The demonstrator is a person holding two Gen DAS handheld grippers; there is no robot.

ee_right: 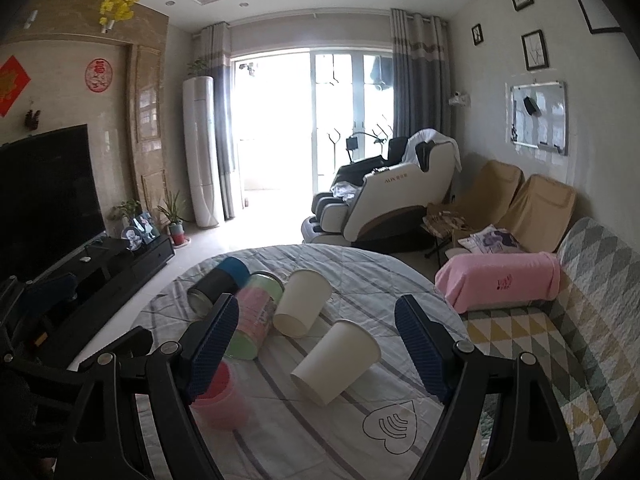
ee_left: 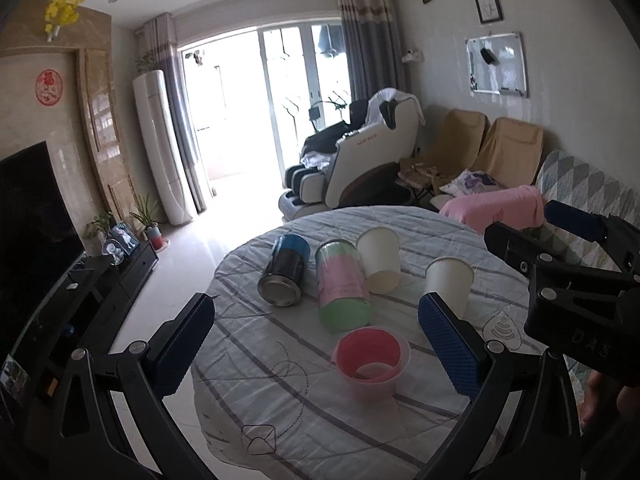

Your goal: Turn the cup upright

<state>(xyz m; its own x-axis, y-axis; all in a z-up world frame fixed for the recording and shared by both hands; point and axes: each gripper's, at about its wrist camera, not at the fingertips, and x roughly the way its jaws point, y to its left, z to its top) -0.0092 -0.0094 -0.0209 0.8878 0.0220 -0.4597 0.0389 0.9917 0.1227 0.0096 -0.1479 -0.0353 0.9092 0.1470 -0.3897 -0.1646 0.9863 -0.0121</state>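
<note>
Approach step: right gripper (ee_right: pixel 316 350) wide open, empty, above tipped white paper cup (ee_right: pixel 336 360); left gripper (ee_left: pixel 316 344) open, empty. Next: descend, clamp cup wall.

Left gripper (ee_left: pixel 316 344) held wide open above the surface, blue-padded fingers (ee_left: pixel 448 350) spread and grasping nothing, and right gripper (ee_right: pixel 316 354) likewise wide open, empty, angled forward and down, just to the right of the left one.
</note>
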